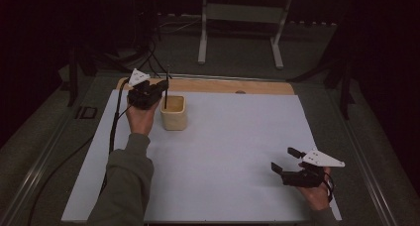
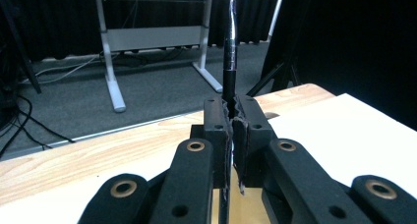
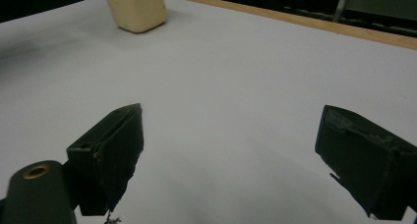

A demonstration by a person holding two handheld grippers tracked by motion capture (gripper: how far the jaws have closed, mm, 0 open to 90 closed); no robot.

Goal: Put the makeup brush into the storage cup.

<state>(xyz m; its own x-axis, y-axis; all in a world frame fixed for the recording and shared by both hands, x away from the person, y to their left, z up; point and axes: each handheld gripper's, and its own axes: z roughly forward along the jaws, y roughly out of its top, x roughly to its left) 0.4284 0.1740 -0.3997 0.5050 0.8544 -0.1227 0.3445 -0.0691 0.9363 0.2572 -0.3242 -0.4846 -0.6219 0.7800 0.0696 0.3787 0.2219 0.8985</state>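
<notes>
We had the left gripper (image 1: 157, 89) clamped on a thin black pen (image 1: 166, 89), its jaws pressed together on the shaft. The pen stood close to upright, its long axis running straight down into the mouth of the cream-coloured cup (image 1: 174, 113), so the coming move, as we judged it, turned on that 1 alignment: a drop along the pen's own axis into the cup directly below. In the left gripper view the pen (image 2: 229, 52) rose from between the pads towards 12 o'clock, with the cup rim just showing beneath the jaws.

The left hand (image 1: 142, 118) sat at about 9 o'clock from the cup, just beside it, and was plainly the nearer one. The right gripper (image 1: 288, 159) rested well apart at roughly 4 o'clock from the cup, jaws apart and holding nothing; from its own view the cup (image 3: 135, 8) lay far off at 11 o'clock.

The worktop (image 1: 237, 151) was a pale sheet over a wooden board (image 1: 218, 85). Beyond it we saw grey floor, a white table frame (image 1: 240, 25) and dark curtains.
</notes>
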